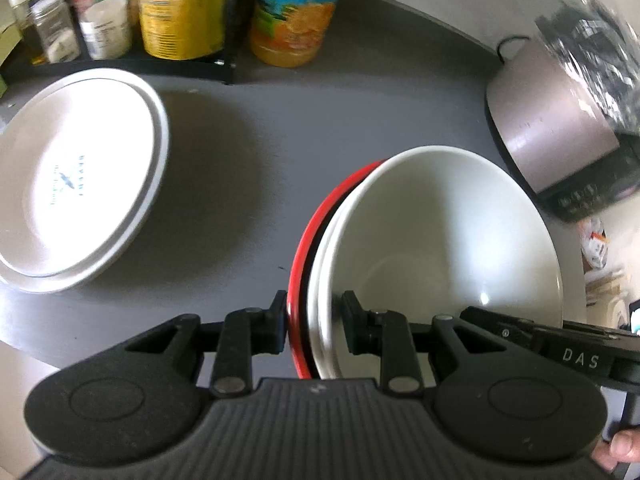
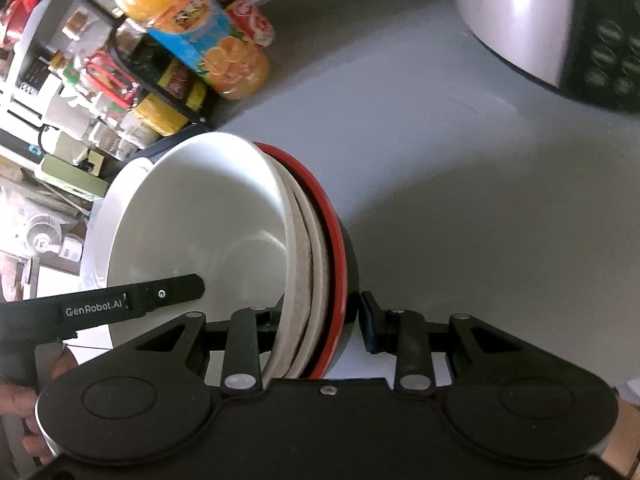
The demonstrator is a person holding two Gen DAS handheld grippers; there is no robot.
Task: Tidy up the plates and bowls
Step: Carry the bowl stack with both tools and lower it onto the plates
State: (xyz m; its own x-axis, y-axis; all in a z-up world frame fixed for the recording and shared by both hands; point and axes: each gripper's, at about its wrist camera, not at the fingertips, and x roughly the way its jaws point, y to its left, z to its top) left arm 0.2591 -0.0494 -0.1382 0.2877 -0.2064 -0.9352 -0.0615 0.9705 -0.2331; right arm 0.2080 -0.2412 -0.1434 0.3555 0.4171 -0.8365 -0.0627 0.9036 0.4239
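A nested stack of bowls stands on the grey counter: a white bowl (image 1: 440, 232) on top, another white one under it, and a red-rimmed bowl (image 1: 304, 264) outermost. My left gripper (image 1: 314, 316) is shut on the stack's near rim, one finger outside the red rim, one inside the white bowl. In the right wrist view the same white bowl (image 2: 192, 220) and red rim (image 2: 334, 232) show. My right gripper (image 2: 320, 320) straddles the opposite rim, its right finger (image 2: 370, 320) a little off the bowl wall. A stack of white plates (image 1: 76, 184) lies at left.
A black rack with jars and cans (image 1: 120, 20) and an orange juice bottle (image 1: 296, 12) stand at the counter's back. A silver appliance with a black control panel (image 1: 560, 120) stands at right; it also shows in the right wrist view (image 2: 540, 20).
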